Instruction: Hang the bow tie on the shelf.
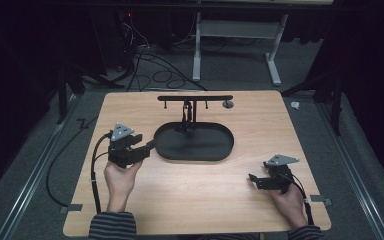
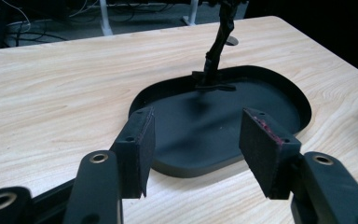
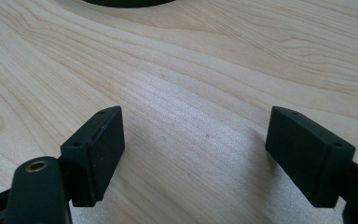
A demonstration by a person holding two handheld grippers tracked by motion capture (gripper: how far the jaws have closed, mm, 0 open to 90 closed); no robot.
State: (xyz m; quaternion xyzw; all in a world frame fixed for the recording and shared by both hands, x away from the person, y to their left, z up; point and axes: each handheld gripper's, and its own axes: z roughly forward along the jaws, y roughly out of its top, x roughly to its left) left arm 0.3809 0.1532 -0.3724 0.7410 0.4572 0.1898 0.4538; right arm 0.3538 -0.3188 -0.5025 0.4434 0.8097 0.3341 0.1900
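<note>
Straddling tray rim, left gripper jaws apart

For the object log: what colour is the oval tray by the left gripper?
Matte black; the oval tray shows best in the left gripper view.

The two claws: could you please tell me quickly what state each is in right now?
Left claw: open, holding nothing, jaws at the near rim of the black tray.
Right claw: open, holding nothing, over bare table.
</note>
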